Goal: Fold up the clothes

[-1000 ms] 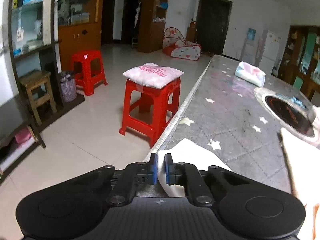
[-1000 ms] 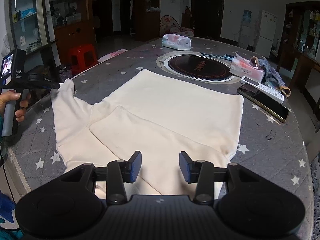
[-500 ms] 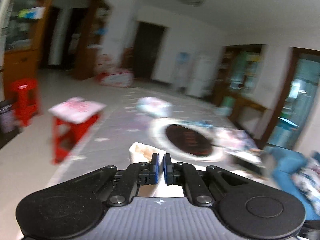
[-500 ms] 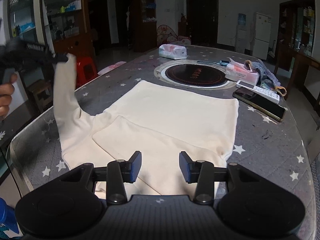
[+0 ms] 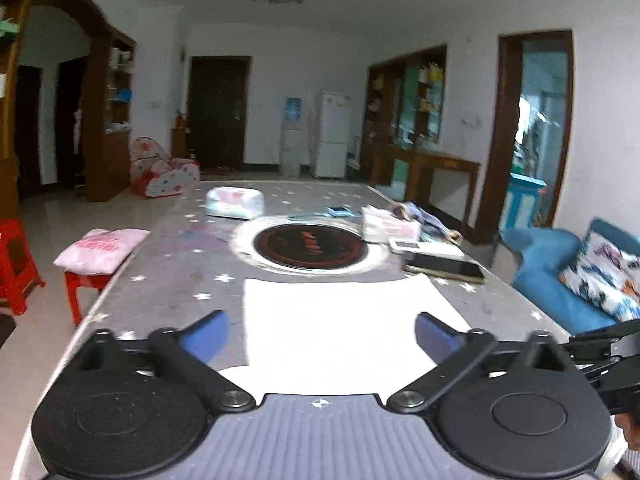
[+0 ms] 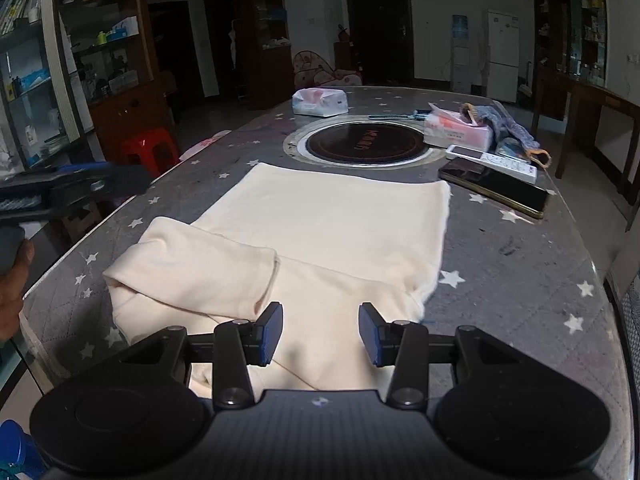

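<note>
A cream long-sleeved top [image 6: 320, 220] lies flat on the grey star-patterned table [image 6: 520, 280]. Its left sleeve [image 6: 200, 268] is folded inward across the body. My left gripper [image 5: 320, 336] hovers above the top's near part, and its jaws are opening wide with no cloth between them. From the right wrist view it shows blurred at the left edge as the left gripper [image 6: 80, 184], beside a hand [image 6: 12, 280]. My right gripper [image 6: 320, 334] hangs open over the top's near edge, gripping nothing.
A round hob [image 6: 364, 142] is set into the table beyond the top. Tissue packs [image 6: 320, 102], a phone [image 6: 496, 192] and a remote [image 6: 492, 160] lie around it. A red stool with a pink cushion [image 5: 100, 244] stands left; a blue sofa [image 5: 560, 264] right.
The left gripper lifted the sleeve, swung it rightward over the top and let go. The sleeve now lies folded on the body and the jaws stand wide. The right gripper barely moved.
</note>
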`<act>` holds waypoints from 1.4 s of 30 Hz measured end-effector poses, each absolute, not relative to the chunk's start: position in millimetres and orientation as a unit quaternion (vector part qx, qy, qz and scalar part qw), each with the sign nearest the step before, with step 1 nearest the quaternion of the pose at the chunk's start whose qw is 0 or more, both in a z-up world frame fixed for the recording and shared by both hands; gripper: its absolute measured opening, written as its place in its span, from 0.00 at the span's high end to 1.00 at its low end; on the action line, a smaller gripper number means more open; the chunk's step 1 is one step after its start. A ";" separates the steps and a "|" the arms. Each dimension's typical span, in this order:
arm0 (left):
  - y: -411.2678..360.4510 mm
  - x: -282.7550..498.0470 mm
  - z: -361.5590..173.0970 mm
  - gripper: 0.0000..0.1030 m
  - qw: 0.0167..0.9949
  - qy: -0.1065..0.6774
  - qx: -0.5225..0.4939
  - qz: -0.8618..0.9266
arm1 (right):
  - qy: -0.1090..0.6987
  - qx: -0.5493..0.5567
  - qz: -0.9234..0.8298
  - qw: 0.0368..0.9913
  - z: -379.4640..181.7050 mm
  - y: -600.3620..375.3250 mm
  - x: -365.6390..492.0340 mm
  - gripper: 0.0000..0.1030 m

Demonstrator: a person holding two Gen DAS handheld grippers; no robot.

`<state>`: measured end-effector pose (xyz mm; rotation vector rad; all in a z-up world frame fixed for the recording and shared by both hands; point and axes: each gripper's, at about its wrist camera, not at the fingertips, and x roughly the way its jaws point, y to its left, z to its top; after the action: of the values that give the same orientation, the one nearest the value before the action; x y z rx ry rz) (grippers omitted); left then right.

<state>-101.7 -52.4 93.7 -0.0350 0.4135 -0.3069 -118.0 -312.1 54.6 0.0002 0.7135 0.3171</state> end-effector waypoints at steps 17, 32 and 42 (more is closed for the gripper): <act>19.9 -109.6 56.1 0.00 0.973 0.212 -0.046 -0.071 | 0.414 0.001 0.199 0.888 19.3 -249.6 -63.0 0.77; -11.6 -112.0 15.7 0.00 0.959 0.264 0.029 -0.094 | 0.316 -0.070 0.212 0.922 106.3 -227.8 -77.3 0.96; -14.3 -99.6 10.9 0.00 0.956 0.286 0.038 -0.046 | 0.240 -0.120 0.231 0.935 168.0 -205.9 -92.0 0.96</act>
<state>-99.6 -14.3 10.9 0.0768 0.5798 -0.0935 -92.0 -205.9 168.0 -0.2460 0.4916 0.4714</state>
